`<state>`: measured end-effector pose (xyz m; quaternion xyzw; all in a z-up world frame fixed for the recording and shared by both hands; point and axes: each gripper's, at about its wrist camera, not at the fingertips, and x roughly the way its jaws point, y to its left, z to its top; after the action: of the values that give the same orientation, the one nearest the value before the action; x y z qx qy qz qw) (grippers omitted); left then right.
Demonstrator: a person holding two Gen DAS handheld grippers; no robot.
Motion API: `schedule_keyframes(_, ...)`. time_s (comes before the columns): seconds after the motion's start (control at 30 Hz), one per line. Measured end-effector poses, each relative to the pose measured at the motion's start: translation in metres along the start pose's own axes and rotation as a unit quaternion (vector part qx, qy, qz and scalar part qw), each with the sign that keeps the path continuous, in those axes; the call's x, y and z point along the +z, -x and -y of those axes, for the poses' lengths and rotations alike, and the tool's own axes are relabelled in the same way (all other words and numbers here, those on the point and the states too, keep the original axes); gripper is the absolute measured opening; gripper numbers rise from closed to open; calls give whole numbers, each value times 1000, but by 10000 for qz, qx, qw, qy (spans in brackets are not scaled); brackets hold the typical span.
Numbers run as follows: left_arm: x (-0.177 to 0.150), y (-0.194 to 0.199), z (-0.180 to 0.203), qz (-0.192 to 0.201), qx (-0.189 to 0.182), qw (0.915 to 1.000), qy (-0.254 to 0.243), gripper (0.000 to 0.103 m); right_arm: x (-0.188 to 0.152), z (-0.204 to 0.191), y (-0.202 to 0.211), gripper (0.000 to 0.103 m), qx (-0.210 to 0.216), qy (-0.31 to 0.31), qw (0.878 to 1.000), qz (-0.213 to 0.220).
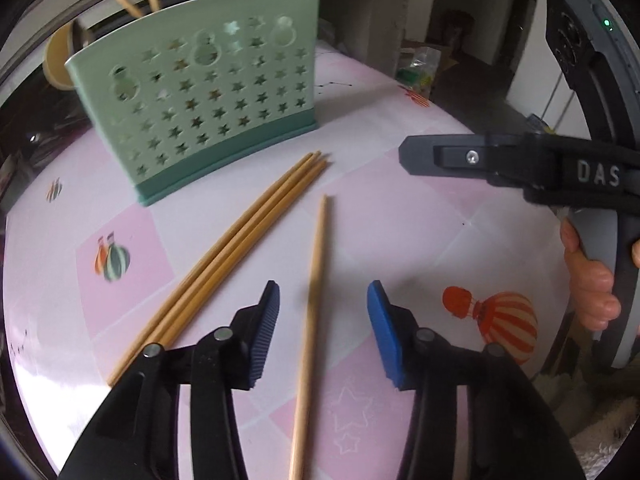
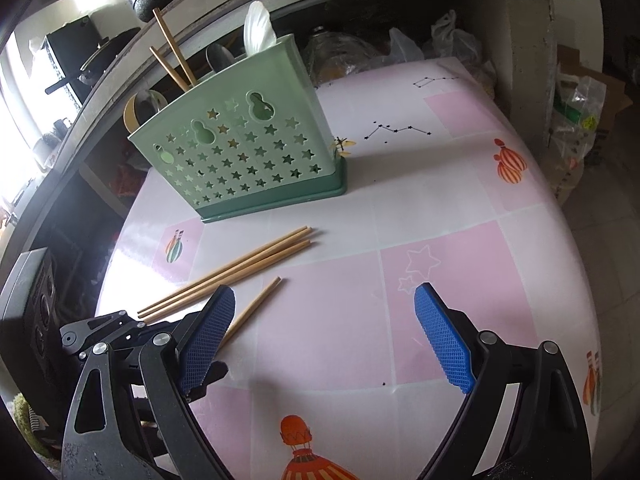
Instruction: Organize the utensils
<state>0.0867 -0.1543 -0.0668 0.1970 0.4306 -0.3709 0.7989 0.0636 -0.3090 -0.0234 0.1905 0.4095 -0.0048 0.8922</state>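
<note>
Straddling the lone chopstick (image 1: pixel 316 280) in front of the green utensil holder (image 1: pixel 200 92), our left claw (image 1: pixel 323 332) stands apart, pads not touching; closing off-centre could roll it into the three chopsticks (image 1: pixel 240 232) beside. Our right claw (image 2: pixel 324 336) gapes empty. The table (image 2: pixel 460 216) right of the holder lies open.

Wooden chopsticks (image 1: pixel 312 312), matt plastic holder (image 1: pixel 200 92), glossy tablecloth (image 1: pixel 400 208).

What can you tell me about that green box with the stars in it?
The green utensil holder looks like plastic: pale green walls cut with star and gourd-shaped holes, on a darker green base. It stands upright on the pink tablecloth, beyond the loose chopsticks. Chopsticks, a white spoon and other utensils stick out of it. Neither gripper touches it.
</note>
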Motion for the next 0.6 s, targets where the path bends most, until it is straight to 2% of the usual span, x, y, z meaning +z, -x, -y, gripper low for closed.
schedule_keyframes(0.17,13,-16,3,-255,135,9990,-330,16,-2,4,2,87,3,-41,10000,26)
schedule_keyframes(0.3,20,-25,9,-405,162,9972,-602,14,-2,6,2,87,8,-78,10000,36)
schedule_keyframes(0.4,24,-27,11,-457,145,9969,-618,13,-2,7,3,87,1,-91,9999,53)
schedule_keyframes(0.5,26,-28,14,-412,126,9969,-653,6,-1,7,4,87,4,-97,9999,65)
schedule_keyframes(0.6,24,-27,14,-284,134,9979,-573,6,-2,5,6,87,-6,-58,9999,88)
